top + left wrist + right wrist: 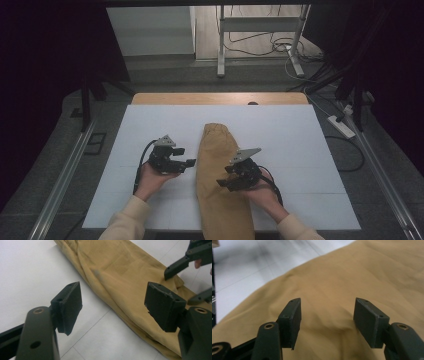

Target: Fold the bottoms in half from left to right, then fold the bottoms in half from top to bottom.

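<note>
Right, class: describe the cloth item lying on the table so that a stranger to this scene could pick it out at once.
Start at the wooden table covered by a large white sheet. Down its middle, from the centre to the near edge, lies a long, narrow, folded piece of mustard-yellow fabric, between the left gripper and the right gripper. It is the one coloured, soft thing on the white.

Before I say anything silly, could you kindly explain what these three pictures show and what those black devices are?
A person sits at a white table and holds a hand-operated gripper in each hand. One picture looks down from above; the other two come from cameras riding on each gripper, looking along its black jaws. A folded tan garment lies lengthwise on the table. The left gripper hovers beside the cloth, jaws open, holding nothing. The right gripper hangs over the cloth, jaws apart with nothing pinched between them.
</note>
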{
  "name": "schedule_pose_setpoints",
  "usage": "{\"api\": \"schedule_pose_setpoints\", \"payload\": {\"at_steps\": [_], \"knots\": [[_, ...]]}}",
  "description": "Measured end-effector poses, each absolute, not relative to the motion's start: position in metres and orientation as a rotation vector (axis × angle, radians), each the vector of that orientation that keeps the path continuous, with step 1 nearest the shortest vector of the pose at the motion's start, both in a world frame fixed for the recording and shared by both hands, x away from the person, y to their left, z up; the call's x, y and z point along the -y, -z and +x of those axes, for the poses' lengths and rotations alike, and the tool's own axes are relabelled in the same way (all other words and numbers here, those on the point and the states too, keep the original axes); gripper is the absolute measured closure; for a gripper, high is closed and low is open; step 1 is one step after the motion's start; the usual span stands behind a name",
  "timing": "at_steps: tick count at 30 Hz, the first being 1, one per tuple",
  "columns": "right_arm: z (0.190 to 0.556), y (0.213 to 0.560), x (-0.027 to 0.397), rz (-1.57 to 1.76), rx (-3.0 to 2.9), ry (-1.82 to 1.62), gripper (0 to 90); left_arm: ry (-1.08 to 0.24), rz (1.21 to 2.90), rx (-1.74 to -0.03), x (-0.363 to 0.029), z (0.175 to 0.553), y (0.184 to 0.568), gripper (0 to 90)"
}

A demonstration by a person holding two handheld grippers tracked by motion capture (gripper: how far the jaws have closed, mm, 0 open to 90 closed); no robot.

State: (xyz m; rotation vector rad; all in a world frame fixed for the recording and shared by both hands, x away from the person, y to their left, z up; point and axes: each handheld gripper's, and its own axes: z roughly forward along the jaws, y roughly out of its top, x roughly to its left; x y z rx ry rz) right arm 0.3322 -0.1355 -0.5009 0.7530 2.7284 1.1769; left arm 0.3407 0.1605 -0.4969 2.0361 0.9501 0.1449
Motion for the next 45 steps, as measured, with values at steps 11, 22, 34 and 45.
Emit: {"api": "schedule_pose_setpoints", "payload": {"at_steps": [11, 22, 34, 45], "knots": [[0.347, 0.502, 0.158, 0.823, -2.69, -1.184, 37.0, -0.139, 2.04, -0.95, -0.16, 0.341, 0.498, 29.7], [0.354, 0.499, 0.173, 0.858, -2.643, -1.192, 36.4, -0.136, 2.037, -0.951, -0.161, 0.343, 0.499, 29.7], [0.357, 0.496, 0.179, 0.871, -2.615, -1.189, 36.4, -0.144, 2.035, -0.948, -0.161, 0.342, 0.498, 29.8], [0.36, 0.496, 0.179, 0.883, -2.605, -1.184, 36.5, -0.144, 2.047, -0.95, -0.158, 0.346, 0.5, 29.9]]}}
